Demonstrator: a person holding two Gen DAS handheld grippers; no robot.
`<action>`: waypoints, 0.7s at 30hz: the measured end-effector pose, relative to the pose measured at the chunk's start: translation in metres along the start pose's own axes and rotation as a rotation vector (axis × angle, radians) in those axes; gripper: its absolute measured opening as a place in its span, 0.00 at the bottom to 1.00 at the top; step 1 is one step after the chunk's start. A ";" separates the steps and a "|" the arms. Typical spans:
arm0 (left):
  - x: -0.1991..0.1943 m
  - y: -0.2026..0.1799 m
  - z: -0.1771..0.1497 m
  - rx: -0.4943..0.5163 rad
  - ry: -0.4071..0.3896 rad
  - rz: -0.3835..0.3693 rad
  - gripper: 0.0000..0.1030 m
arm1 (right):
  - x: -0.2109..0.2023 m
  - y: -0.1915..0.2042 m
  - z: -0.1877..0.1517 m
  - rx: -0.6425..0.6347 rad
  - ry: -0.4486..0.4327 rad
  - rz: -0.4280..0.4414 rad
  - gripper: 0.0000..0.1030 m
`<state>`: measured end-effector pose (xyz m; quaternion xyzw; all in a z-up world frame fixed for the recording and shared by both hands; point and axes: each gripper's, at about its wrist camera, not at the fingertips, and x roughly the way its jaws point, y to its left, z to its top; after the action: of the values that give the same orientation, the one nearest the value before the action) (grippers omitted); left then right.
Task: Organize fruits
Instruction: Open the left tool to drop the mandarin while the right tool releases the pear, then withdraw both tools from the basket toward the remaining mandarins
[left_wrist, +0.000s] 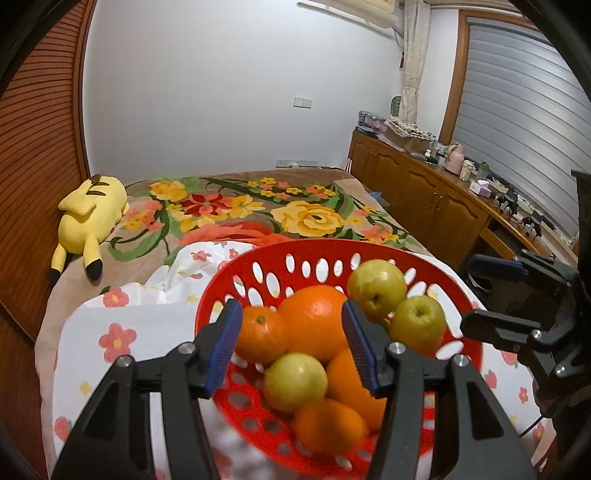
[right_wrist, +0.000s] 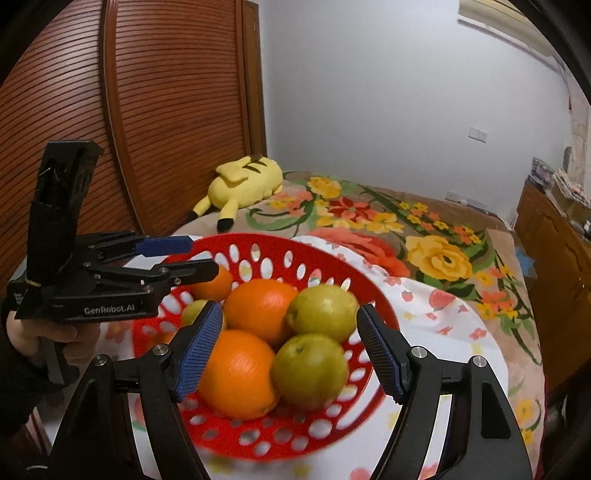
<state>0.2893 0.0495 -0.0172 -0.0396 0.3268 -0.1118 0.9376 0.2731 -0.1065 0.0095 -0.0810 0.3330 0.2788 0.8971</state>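
Note:
A red perforated basket (left_wrist: 436, 266) (right_wrist: 273, 242) sits on a white flowered cloth (left_wrist: 122, 321) on the bed. Several oranges, such as a big orange (left_wrist: 314, 321) (right_wrist: 260, 310), lie in it with three green apples (left_wrist: 376, 290) (right_wrist: 323, 312). My left gripper (left_wrist: 291, 347) hovers over the basket's near left side, open, its blue pads apart from the fruit. In the right wrist view it reaches in from the left (right_wrist: 203, 256). My right gripper (right_wrist: 290, 350) is open above the near fruit and holds nothing. It shows at the right edge (left_wrist: 469, 293).
A yellow plush toy (left_wrist: 92, 214) (right_wrist: 243, 181) lies at the far left of the flowered blanket (left_wrist: 306, 218). A slatted wooden wardrobe (right_wrist: 166, 110) stands left, a cluttered wooden cabinet (left_wrist: 424, 184) right. A hand (right_wrist: 33, 332) grips the left gripper.

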 end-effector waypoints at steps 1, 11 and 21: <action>-0.004 -0.002 -0.002 0.002 -0.002 0.001 0.54 | -0.005 0.001 -0.004 0.007 -0.003 -0.001 0.75; -0.054 -0.026 -0.037 0.026 -0.021 -0.008 0.58 | -0.053 0.011 -0.050 0.076 -0.028 -0.024 0.75; -0.071 -0.061 -0.091 0.045 0.028 -0.037 0.60 | -0.082 0.020 -0.110 0.138 -0.014 -0.045 0.74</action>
<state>0.1675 0.0070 -0.0365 -0.0232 0.3363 -0.1369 0.9314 0.1500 -0.1628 -0.0208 -0.0247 0.3433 0.2354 0.9089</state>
